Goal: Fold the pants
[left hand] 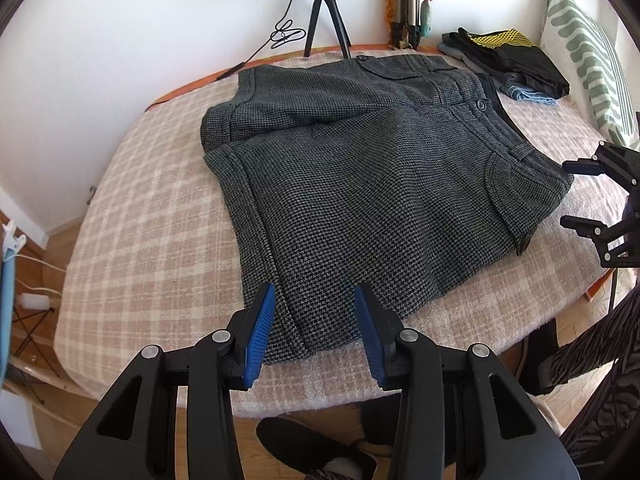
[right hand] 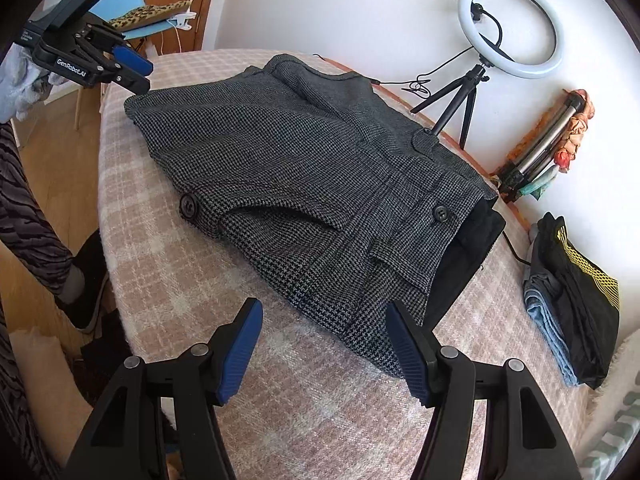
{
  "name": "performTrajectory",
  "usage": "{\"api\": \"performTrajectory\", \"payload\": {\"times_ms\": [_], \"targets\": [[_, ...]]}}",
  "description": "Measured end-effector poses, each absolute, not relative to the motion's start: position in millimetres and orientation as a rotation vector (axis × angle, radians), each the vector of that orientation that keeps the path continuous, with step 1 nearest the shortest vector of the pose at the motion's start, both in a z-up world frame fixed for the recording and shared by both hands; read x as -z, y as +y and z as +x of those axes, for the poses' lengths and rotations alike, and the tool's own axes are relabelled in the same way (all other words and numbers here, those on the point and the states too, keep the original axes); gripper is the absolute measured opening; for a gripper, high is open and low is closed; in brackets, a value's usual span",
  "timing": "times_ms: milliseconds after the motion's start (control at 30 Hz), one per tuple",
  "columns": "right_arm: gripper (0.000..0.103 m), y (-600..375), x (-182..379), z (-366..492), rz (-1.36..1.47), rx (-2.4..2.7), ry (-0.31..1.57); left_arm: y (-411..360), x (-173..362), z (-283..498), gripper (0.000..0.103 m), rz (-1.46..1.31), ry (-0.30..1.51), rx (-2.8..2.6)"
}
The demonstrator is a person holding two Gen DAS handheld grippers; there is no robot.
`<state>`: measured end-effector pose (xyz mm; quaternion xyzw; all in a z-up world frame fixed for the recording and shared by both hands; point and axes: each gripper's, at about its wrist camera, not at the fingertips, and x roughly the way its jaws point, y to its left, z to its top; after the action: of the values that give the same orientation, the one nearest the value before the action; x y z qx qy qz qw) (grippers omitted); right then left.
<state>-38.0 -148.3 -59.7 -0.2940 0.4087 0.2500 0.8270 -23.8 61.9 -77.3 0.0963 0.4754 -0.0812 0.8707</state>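
Two grippers are in my hands, both tilted down over the pants (left hand: 360, 184), which lie folded on a round table (left hand: 132, 216) covered with a pink and cream checked blanket. The pants are dark grey houndstooth, laid flat near the middle of the table, with the waistband and its buttons toward my right and the folded leg ends toward my left.

My left gripper (left hand: 315, 334) hangs over the near edge of the pants at the leg end. Its blue pads (left hand: 260, 336) stand partly apart with the hem of the fabric seen between them, but neither pad presses on the cloth, so nothing is held. From the right wrist view that same gripper (right hand: 136, 68) shows at the far corner of the pants, just above the fabric.

My right gripper (right hand: 324, 346) sits by the waistband end, jaws set fairly wide. The corner of the waistband reaches in beside one pad (right hand: 408, 354), while the other pad is over bare blanket; no grip there either.

Behind the pants a ring light (right hand: 510, 26) stands on a small black tripod. A stack of folded clothes (right hand: 572, 304) lies well apart from the pants at the table's right side.
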Motion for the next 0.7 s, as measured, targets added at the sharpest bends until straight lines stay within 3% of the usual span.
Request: {"api": "performTrajectory", "payload": {"times_ms": [167, 233, 267, 333, 533, 700], "targets": [[0.066, -147.2, 72.7, -28.0, -0.697, -0.480, 0.891, 58.4, 81.4, -30.5, 0.040, 0.233, 1.014, 0.212], [0.064, -144.5, 73.0, -28.0, -0.716, -0.477, 0.871, 55.5, 82.3, -34.2, 0.047, 0.249, 1.015, 0.242], [0.060, -142.6, 73.2, -27.6, -0.726, -0.472, 0.865, 53.1, 83.1, -35.3, 0.051, 0.262, 1.016, 0.251], [0.040, -139.7, 72.9, -25.9, -0.724, -0.485, 0.872, 48.1, 85.0, -37.4, 0.054, 0.295, 1.016, 0.270], [0.015, -137.5, 61.5, -15.8, -0.654, -0.479, 0.872, 33.3, 98.5, -37.1, 0.055, 0.408, 1.031, 0.265], [0.009, -141.3, 35.1, -5.3, -0.571, -0.441, 0.823, 27.0, 110.4, -30.5, 0.055, 0.444, 1.044, 0.244]]}}
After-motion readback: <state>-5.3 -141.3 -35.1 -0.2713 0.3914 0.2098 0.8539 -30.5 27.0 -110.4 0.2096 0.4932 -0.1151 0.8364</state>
